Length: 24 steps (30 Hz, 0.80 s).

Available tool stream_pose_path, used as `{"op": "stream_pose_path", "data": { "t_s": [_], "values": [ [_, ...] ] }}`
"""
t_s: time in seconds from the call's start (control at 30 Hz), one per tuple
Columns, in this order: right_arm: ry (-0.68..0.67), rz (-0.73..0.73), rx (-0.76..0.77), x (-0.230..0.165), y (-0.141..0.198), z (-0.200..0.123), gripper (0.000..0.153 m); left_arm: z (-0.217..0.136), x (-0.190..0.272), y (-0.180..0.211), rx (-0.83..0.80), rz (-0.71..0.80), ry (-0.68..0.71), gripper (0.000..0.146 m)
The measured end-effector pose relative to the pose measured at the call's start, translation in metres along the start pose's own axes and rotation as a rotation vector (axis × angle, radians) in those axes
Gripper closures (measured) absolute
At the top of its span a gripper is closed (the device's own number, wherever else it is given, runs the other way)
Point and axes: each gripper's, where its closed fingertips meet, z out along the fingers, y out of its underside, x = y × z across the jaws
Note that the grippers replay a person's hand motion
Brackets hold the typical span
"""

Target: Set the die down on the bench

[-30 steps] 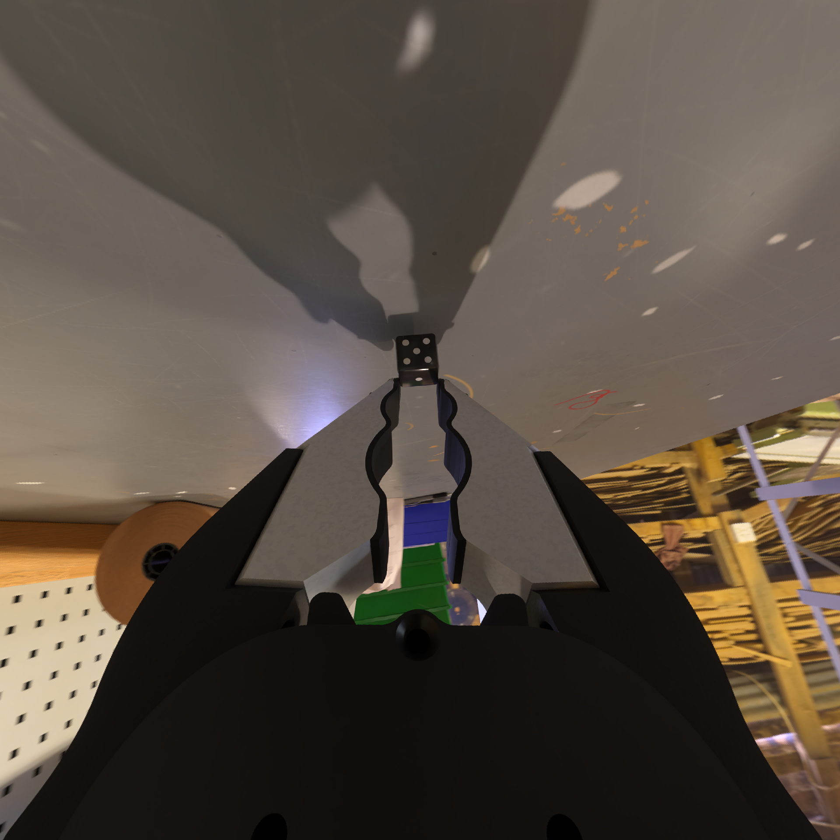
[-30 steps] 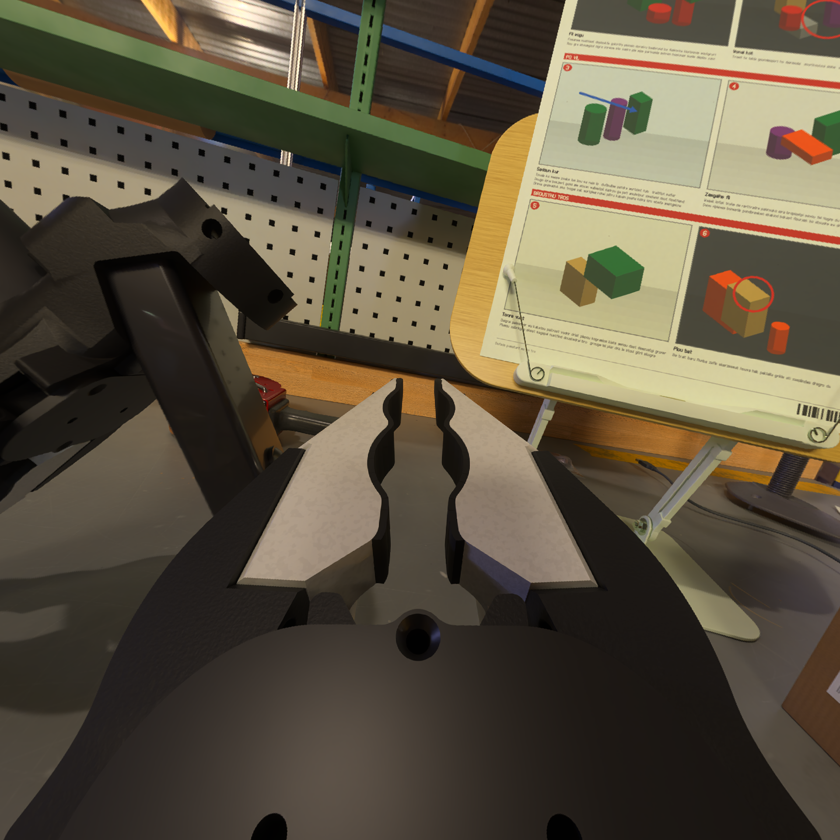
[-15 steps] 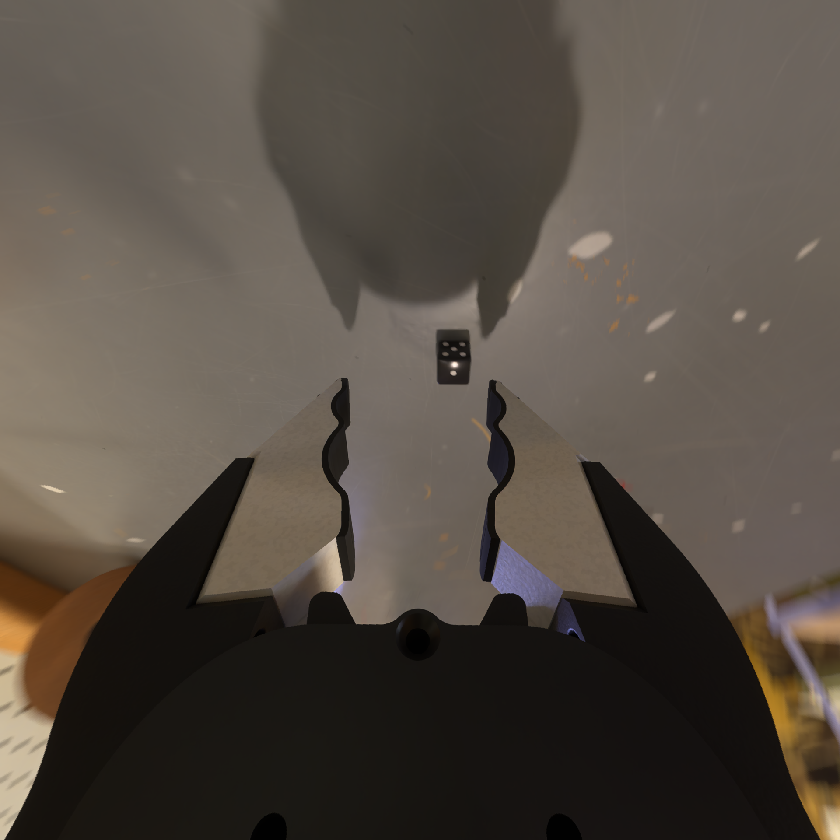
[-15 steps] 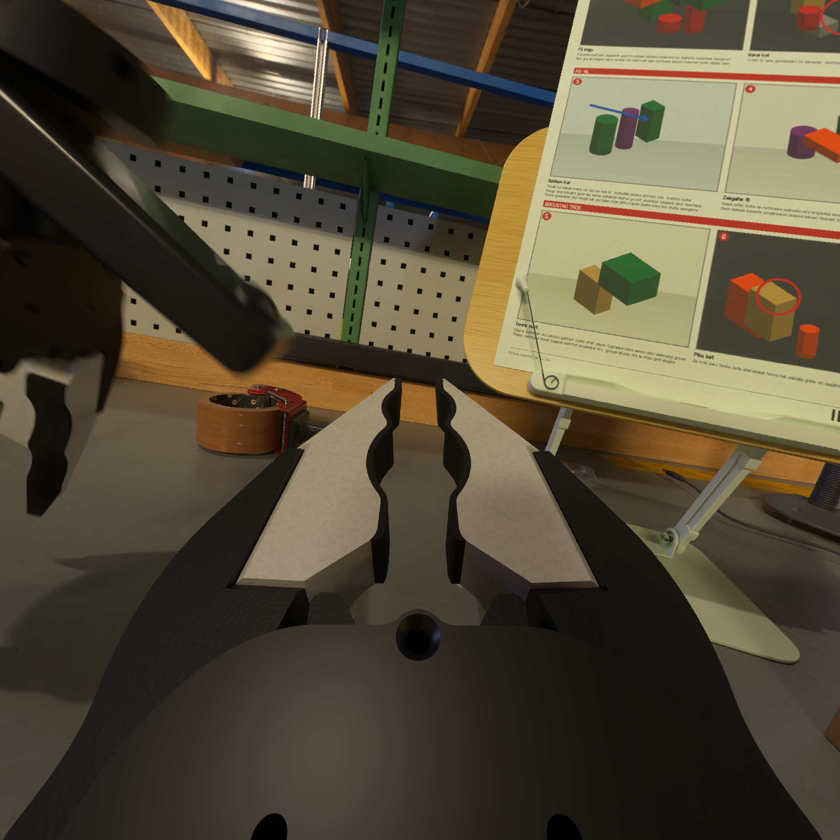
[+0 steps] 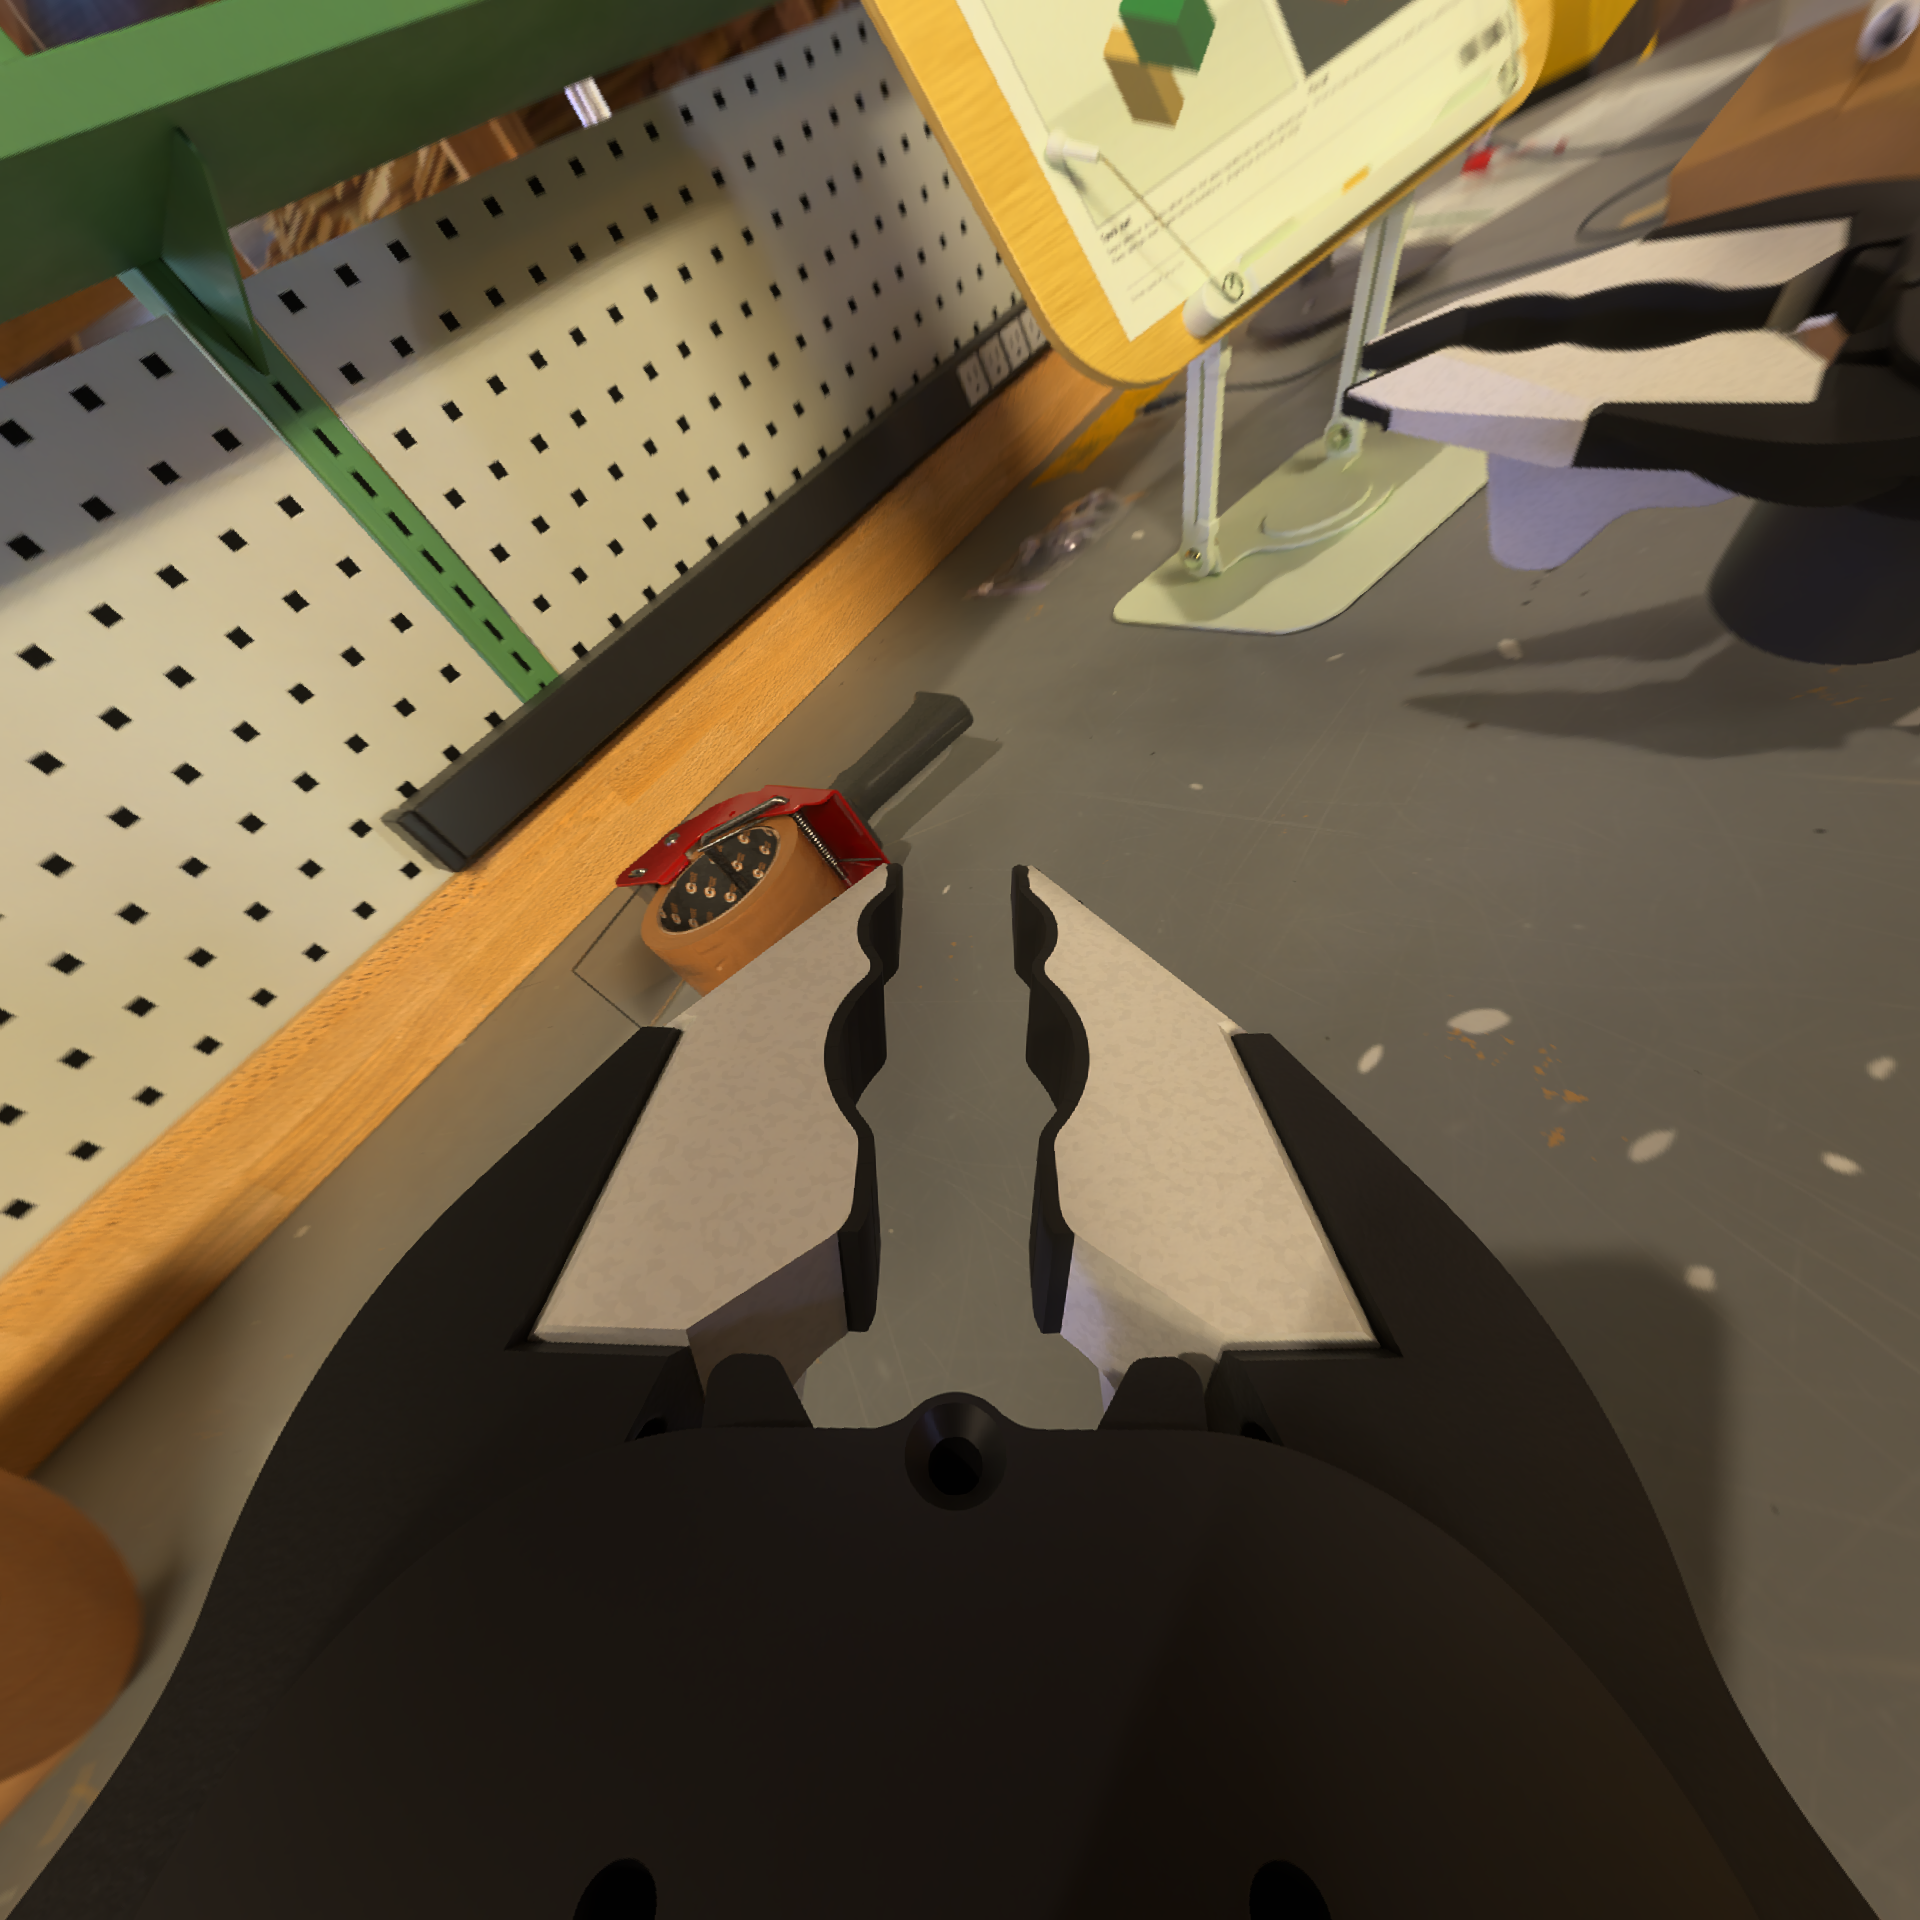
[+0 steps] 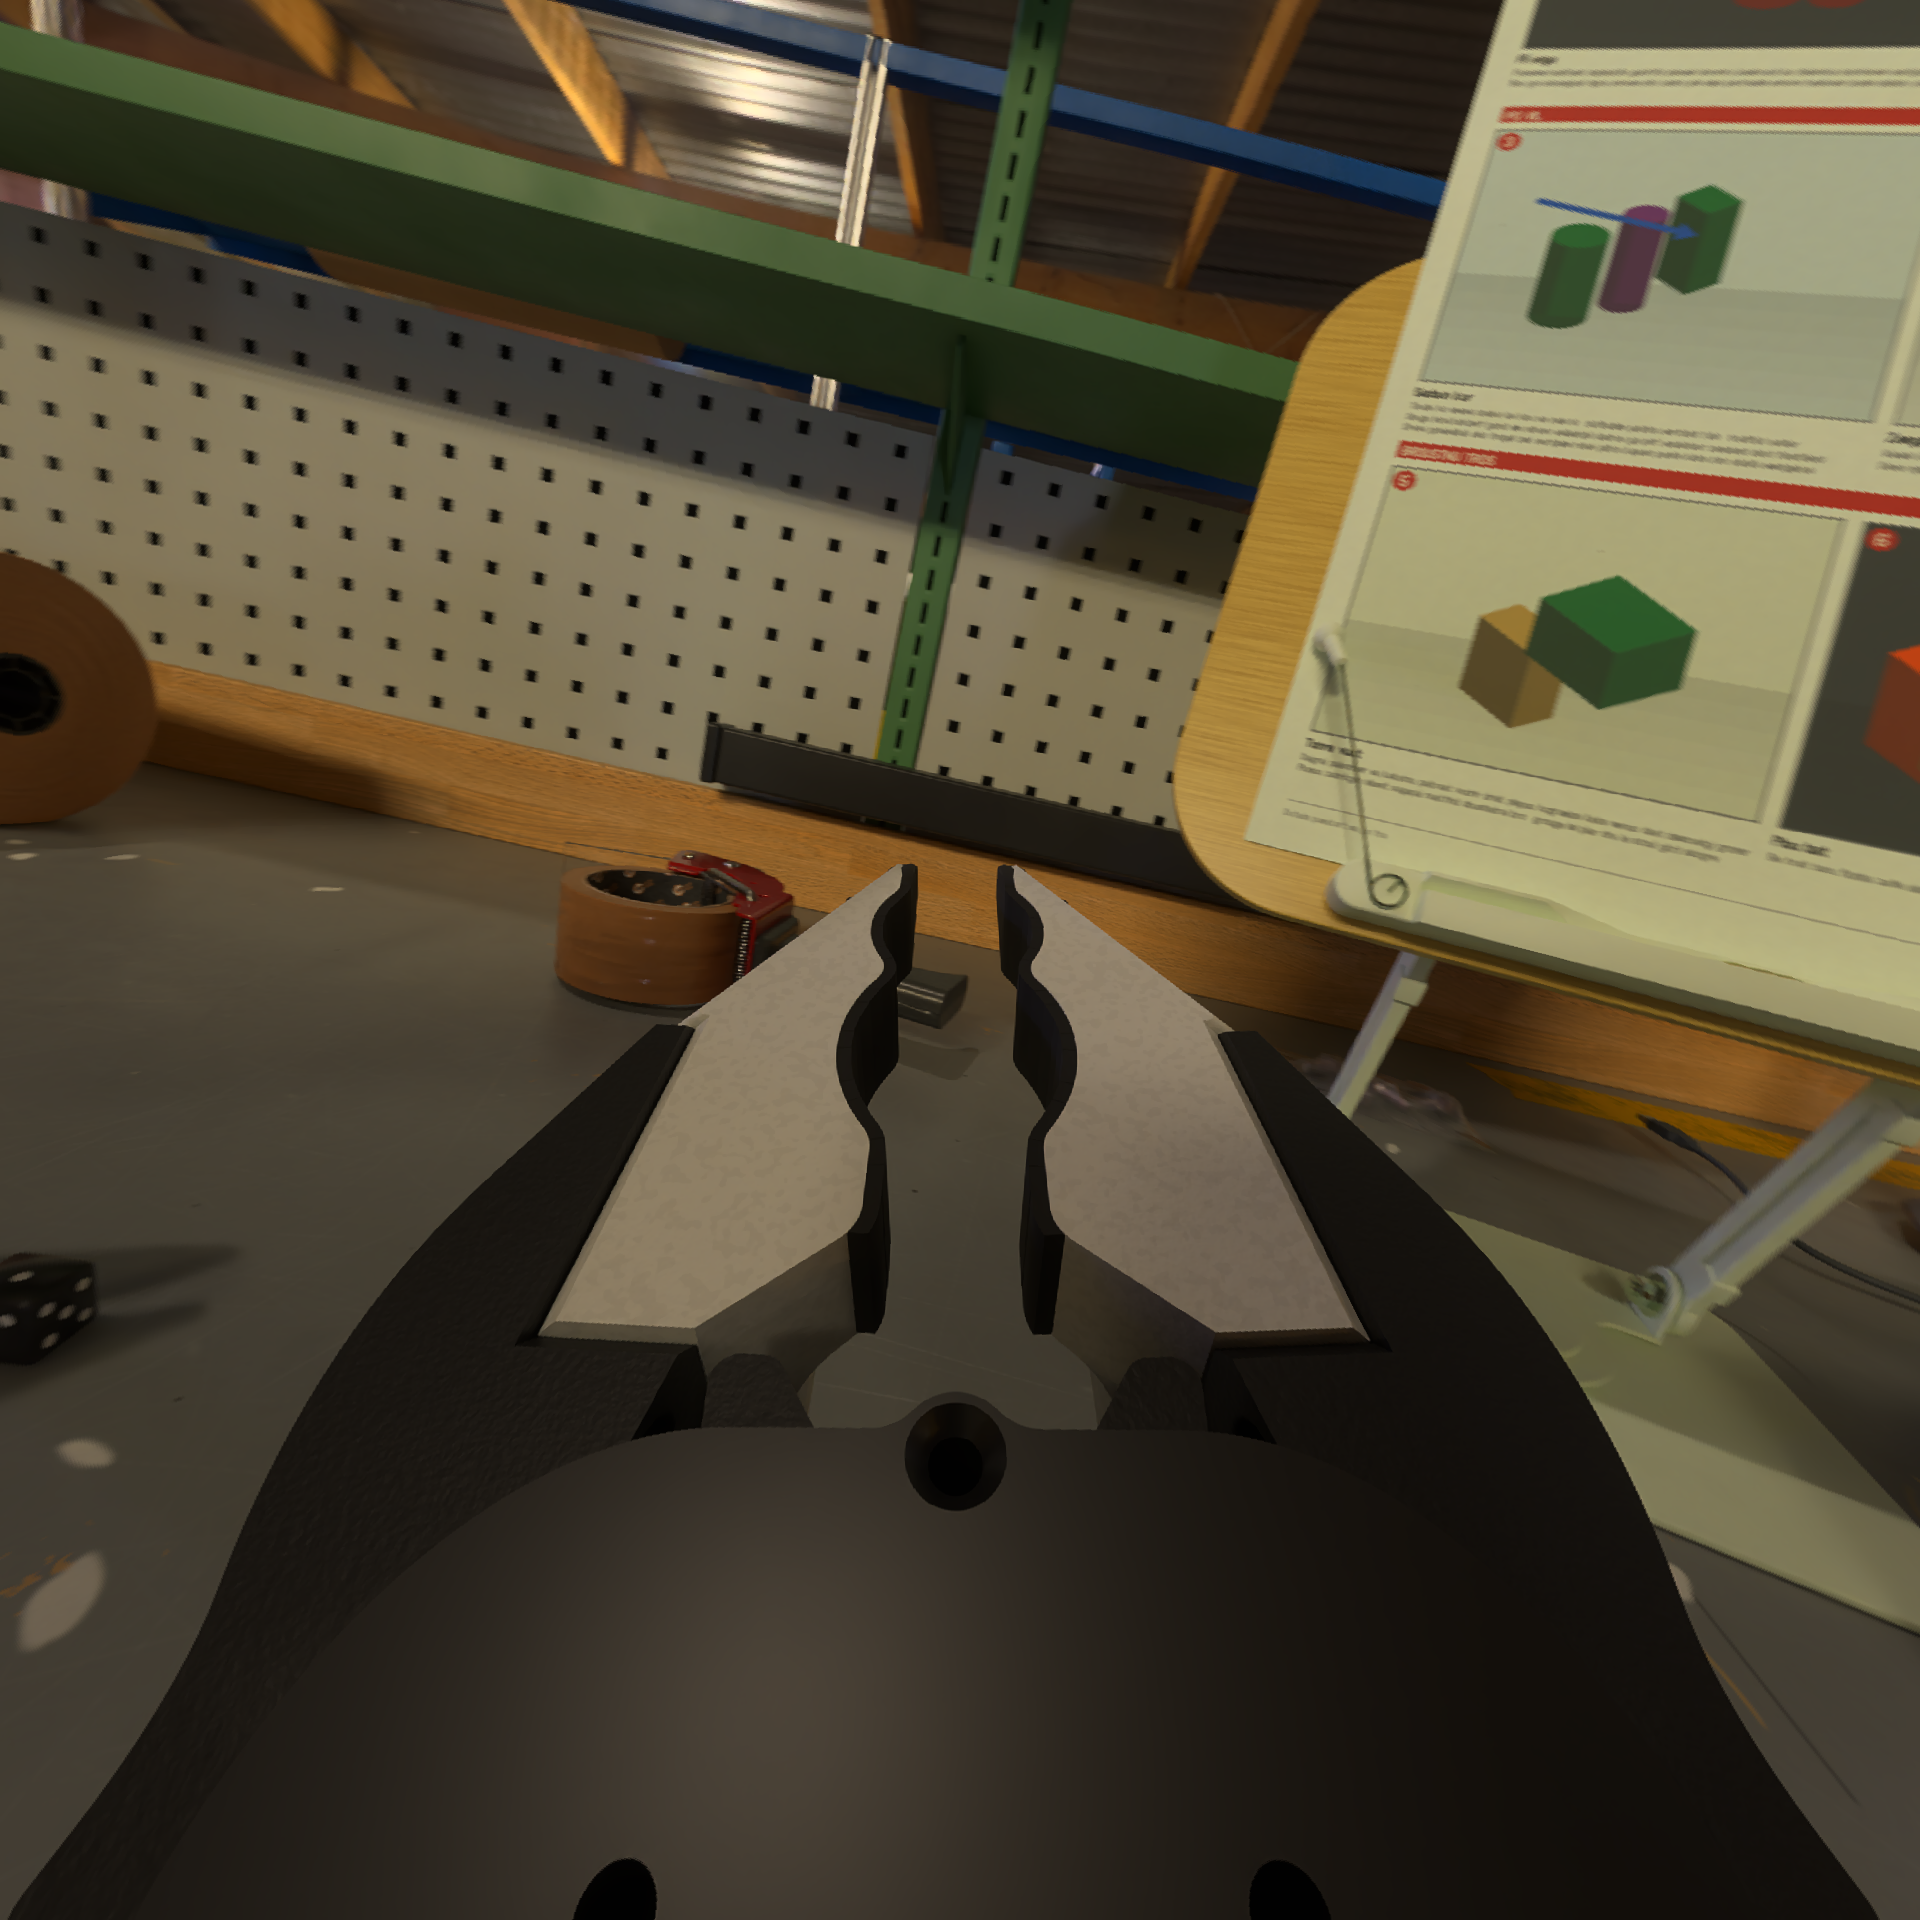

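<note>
Die (image 6: 44,1307), black with white pips, sits on our grey bench (image 6: 312,1091) at the far left of the right wrist view, clear of both grippers and casting a shadow beside it. Our left gripper (image 5: 954,883) holds nothing, its fingers a narrow gap apart, pointing toward the tape dispenser (image 5: 753,894) near the wooden rail. Our right gripper (image 6: 956,878) is also empty, fingers narrowly parted, aimed at the pegboard (image 6: 520,540). To its right stands the instruction board (image 6: 1621,540) on its stand. A brown roll (image 6: 62,691) leans at the left.
</note>
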Motion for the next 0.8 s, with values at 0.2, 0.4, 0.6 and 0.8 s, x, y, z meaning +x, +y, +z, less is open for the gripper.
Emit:
{"op": "stream_pose_path", "data": {
  "t_s": [0.2,0.4,0.6,0.8],
  "values": [
    [-0.112,-0.023,-0.007,-0.024,0.0,0.004,0.136,-0.002,-0.016,0.044,-0.006,-0.076,0.041,0.12],
    [-0.245,-0.091,-0.065,-0.05,0.012,0.008,0.136,0.002,-0.036,0.076,-0.041,-0.065,0.108,0.117],
    [-0.746,-0.09,-0.308,-0.125,0.048,-0.01,0.134,-0.015,-0.018,0.095,-0.043,-0.069,0.31,0.114],
    [-1.238,-0.013,-0.464,-0.204,0.04,-0.062,0.125,-0.038,0.02,0.091,-0.021,-0.115,0.578,0.103]
  ]
}}
